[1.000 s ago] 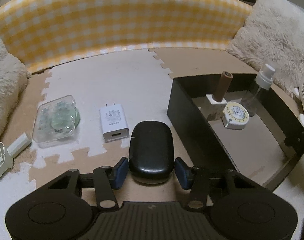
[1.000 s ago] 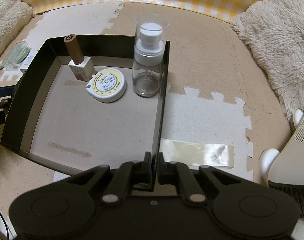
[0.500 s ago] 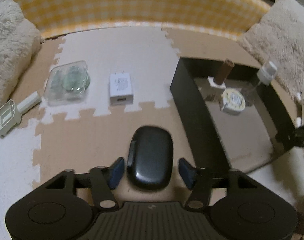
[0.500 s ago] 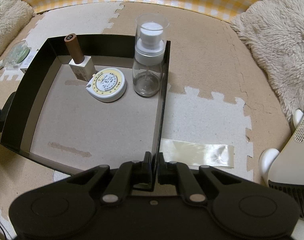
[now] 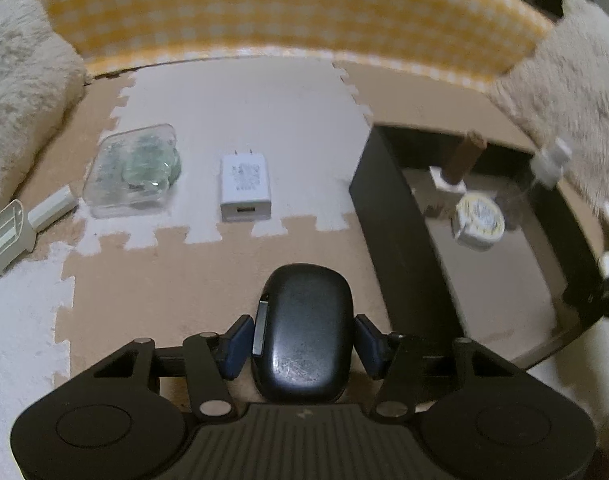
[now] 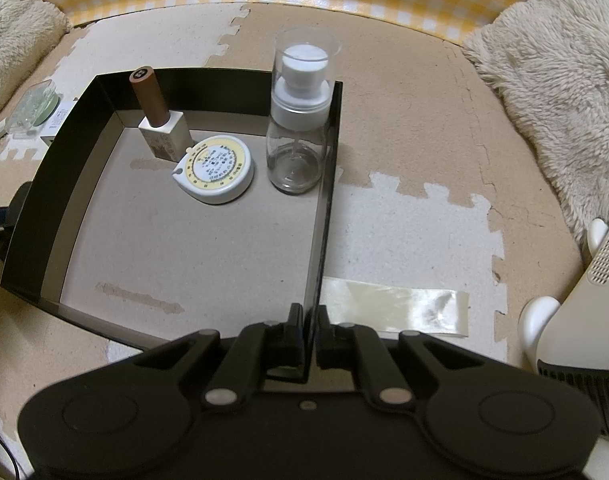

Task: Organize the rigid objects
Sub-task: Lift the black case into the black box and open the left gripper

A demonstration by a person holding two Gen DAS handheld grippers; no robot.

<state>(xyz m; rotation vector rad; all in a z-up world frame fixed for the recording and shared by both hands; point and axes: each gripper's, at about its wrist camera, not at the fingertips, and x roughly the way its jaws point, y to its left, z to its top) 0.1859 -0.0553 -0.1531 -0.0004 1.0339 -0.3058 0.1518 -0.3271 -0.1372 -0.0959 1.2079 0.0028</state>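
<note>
My left gripper is shut on a black oval case and holds it above the foam mat, left of the black box. My right gripper is shut on the right wall of the black box. Inside the box stand a brown-capped bottle, a round white-and-yellow tape measure and a clear spray bottle. On the mat lie a white charger, a clear plastic case with green contents and a white clip-like tool.
A yellow checked cushion wall runs along the back. Fluffy cushions sit at both sides. A strip of clear tape lies on the mat right of the box. A white appliance stands at the far right.
My left gripper has closed on the black case and lifted it up and back from the mat. The right gripper and the box have stayed still.
</note>
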